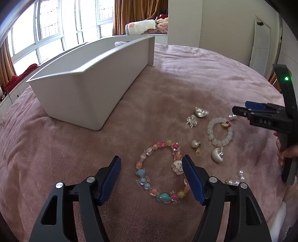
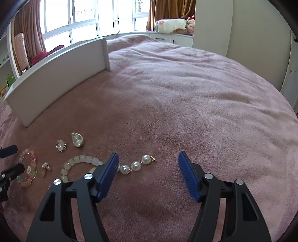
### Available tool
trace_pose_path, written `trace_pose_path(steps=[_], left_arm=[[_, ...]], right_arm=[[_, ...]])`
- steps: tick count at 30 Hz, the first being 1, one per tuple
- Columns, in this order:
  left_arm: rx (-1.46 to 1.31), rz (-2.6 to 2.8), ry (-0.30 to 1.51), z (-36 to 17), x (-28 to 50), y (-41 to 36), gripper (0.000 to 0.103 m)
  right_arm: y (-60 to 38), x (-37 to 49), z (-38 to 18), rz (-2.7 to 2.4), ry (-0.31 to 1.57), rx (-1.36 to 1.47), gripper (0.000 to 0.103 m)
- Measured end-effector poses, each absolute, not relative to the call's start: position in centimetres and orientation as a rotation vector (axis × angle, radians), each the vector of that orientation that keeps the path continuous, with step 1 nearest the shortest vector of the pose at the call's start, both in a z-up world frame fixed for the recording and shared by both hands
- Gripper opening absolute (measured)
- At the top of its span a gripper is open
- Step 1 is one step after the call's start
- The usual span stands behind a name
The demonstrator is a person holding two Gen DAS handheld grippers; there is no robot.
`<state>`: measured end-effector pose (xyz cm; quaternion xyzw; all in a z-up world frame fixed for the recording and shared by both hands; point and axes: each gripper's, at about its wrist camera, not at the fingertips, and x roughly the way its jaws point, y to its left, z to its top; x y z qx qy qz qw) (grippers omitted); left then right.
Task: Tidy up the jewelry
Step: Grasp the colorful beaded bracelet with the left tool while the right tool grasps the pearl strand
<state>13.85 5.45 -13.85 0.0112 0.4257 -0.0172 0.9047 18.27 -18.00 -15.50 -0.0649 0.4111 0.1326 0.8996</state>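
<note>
Your left gripper (image 1: 151, 167) hangs spread wide over the colourful bead bracelet (image 1: 160, 171) on the pink blanket (image 1: 186, 83), the white bin (image 1: 83, 89) just beyond. It looks light and floppy, with slick beads, so pinch across one side of the loop. Your right gripper (image 2: 148, 165), also spread and holding nothing, has the pearl strand (image 2: 136, 164) beside its left finger.

Colourful bead bracelet (image 1: 161, 170), flat, near white bin (image 1: 89, 80)

Pink blanket-covered bed (image 2: 186, 93), bright windows (image 1: 52, 28), brown curtains (image 2: 167, 13), cream wall (image 1: 223, 24).
</note>
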Motion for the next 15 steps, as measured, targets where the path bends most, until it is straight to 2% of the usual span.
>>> trace_pose_path(steps=[3,4,6,7,9,10,15], left_arm=[[0.015,-0.029,0.9,-14.8,14.1,5.7,0.062],[0.004,-0.034,0.895,-15.0,14.0,5.9,0.06],[-0.019,-0.05,0.892,-15.3,14.0,6.1,0.042],[-0.021,-0.043,0.897,-15.5,14.1,6.2,0.036],[-0.048,-0.047,0.892,-15.8,14.0,6.6,0.029],[-0.066,-0.054,0.889,-15.9,13.9,6.8,0.022],[-0.135,-0.083,0.88,-15.8,13.7,7.7,0.016]], right_arm=[[-17.8,19.3,-16.4,0.272,0.884,-0.136,0.057],[-17.7,19.5,-16.6,0.279,0.891,-0.133,0.053],[-17.7,19.6,-16.7,0.3,0.899,-0.124,0.038],[-17.6,19.5,-16.7,0.311,0.901,-0.12,0.033],[-17.3,19.2,-16.8,0.335,0.905,-0.107,0.016],[-17.2,19.1,-16.8,0.35,0.906,-0.095,0.012],[-16.6,18.3,-16.6,0.388,0.893,-0.08,0.012]])
